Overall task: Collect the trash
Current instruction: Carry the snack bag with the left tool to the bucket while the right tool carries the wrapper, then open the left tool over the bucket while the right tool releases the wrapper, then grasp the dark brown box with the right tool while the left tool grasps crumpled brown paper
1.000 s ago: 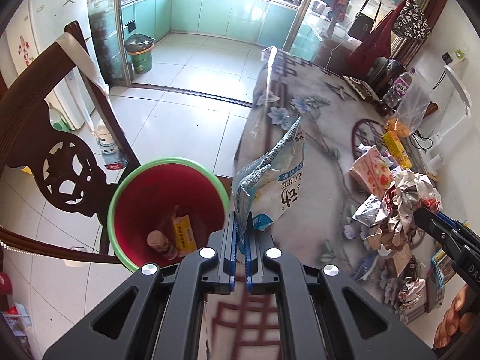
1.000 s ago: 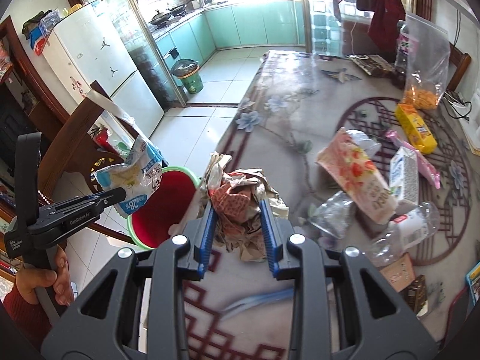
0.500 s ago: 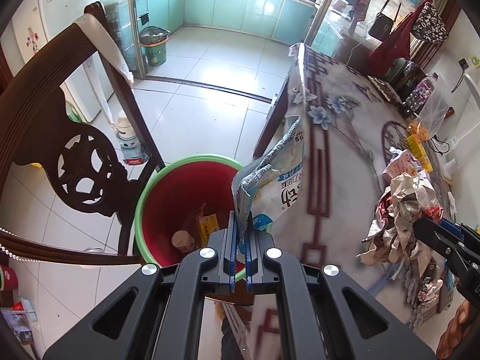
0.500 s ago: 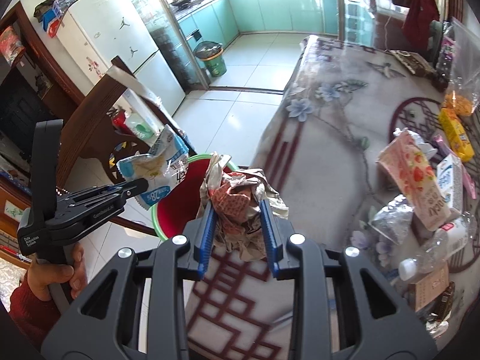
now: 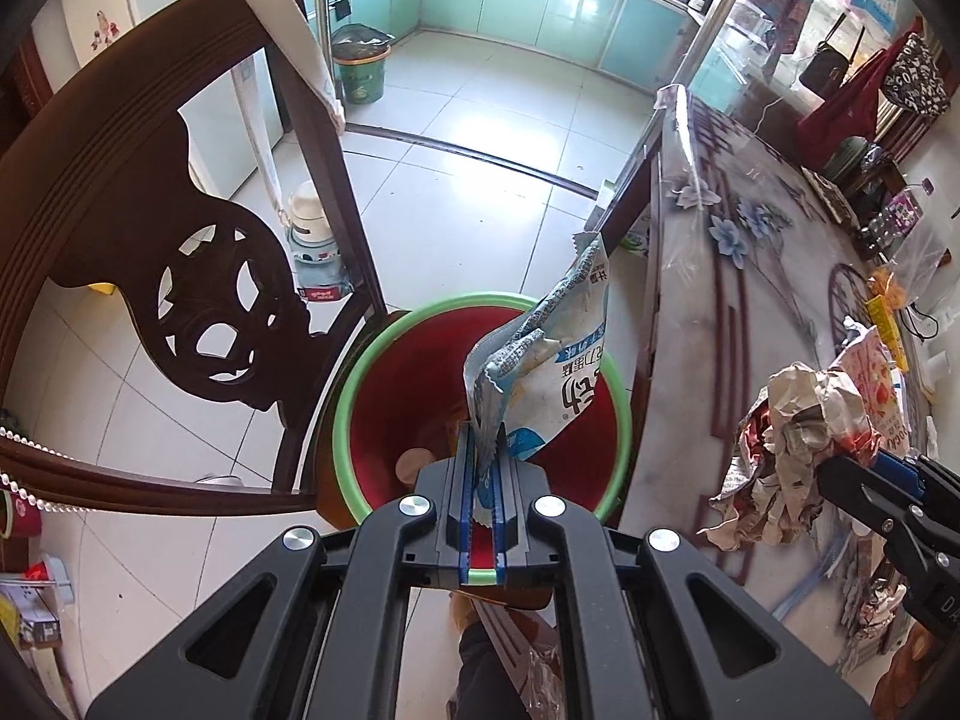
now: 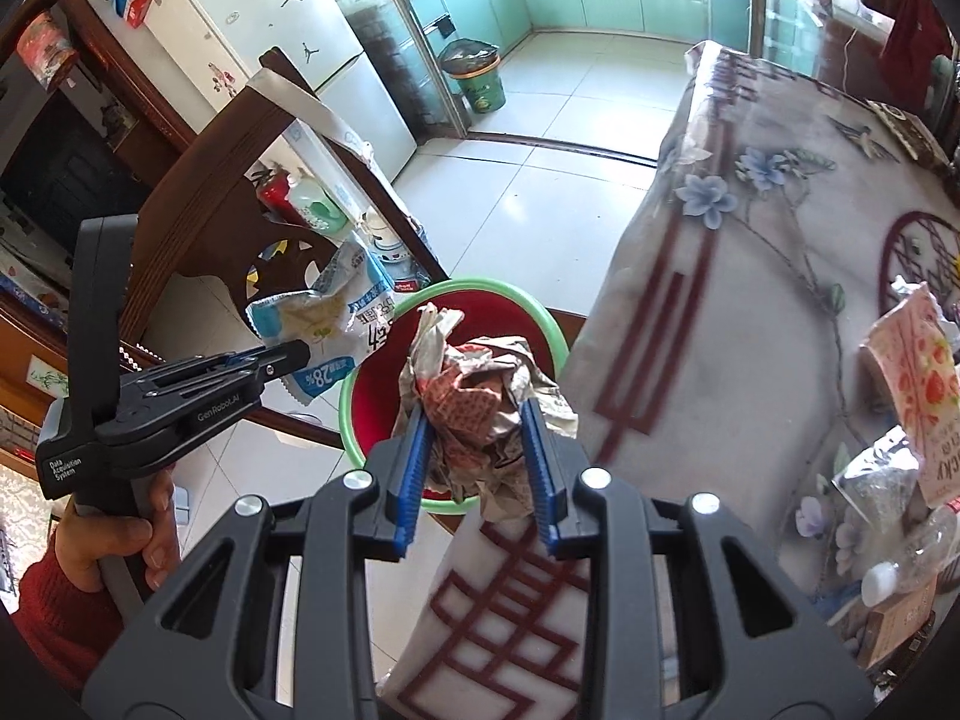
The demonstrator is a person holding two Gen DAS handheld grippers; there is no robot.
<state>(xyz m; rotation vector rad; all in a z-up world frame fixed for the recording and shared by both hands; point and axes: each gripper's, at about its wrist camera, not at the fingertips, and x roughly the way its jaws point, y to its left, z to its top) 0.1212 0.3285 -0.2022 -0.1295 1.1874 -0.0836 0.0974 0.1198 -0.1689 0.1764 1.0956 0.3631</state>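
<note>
A red bin with a green rim [image 5: 339,420] stands on the floor between the chair and the table. My left gripper [image 5: 485,432] hangs right over it, and its jaws are opening with a white and blue snack wrapper [image 5: 558,360] still upright between the pads. My right gripper [image 6: 474,414] is shut on a crumpled wad of printed paper [image 6: 474,396], held above the table edge and the near side of the bin [image 6: 540,312]. The left gripper [image 6: 300,354] and its wrapper [image 6: 336,312] also show in the right wrist view.
A dark carved wooden chair [image 5: 180,240] stands close on the bin's left. The table with a flowered cloth [image 6: 750,300] lies to the right, with a pink strawberry carton [image 6: 918,360] and other litter on it. A small green bin [image 5: 359,69] stands by the kitchen door.
Both grippers have moved left off the table and lower, each keeping its load. The red bin now sits under the left gripper, and the right one has reached the table's edge.
</note>
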